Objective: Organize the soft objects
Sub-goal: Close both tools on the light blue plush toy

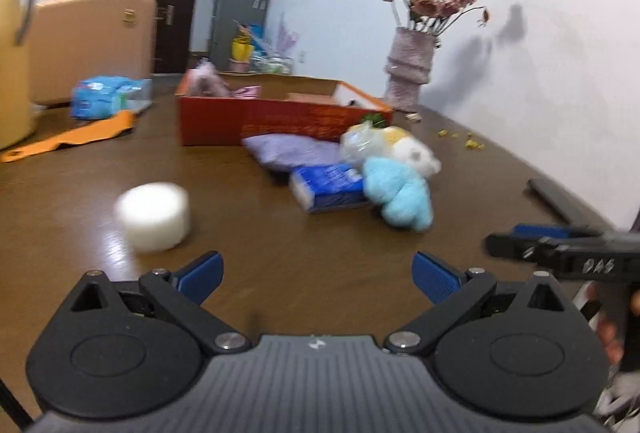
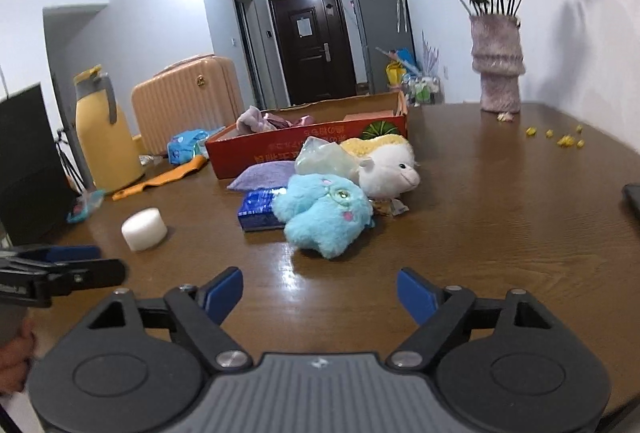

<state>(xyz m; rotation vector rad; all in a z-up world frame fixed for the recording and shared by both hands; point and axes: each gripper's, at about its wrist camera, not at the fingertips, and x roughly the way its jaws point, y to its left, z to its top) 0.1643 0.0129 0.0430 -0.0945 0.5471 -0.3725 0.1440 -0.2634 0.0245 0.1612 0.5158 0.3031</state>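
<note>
A blue plush toy (image 2: 324, 213) lies mid-table, in front of a white and yellow plush (image 2: 390, 163), a clear bag (image 2: 322, 157), a purple cushion (image 2: 264, 175) and a blue tissue pack (image 2: 256, 211). Behind them stands a red cardboard box (image 2: 308, 145) with pink soft items inside. A white foam cylinder (image 2: 144, 229) sits to the left. My right gripper (image 2: 320, 293) is open and empty, just short of the blue plush. My left gripper (image 1: 318, 277) is open and empty, right of the cylinder (image 1: 154, 215). The blue plush (image 1: 400, 193) and box (image 1: 280, 117) show there too.
A vase of dried roses (image 2: 498, 63) stands at the far right by the wall, with yellow crumbs (image 2: 560, 139) near it. A yellow jug (image 2: 104, 129), a blue packet (image 2: 186, 145) and an orange strip (image 2: 160, 179) lie at the left. A dark flat object (image 2: 632, 197) lies at the right edge.
</note>
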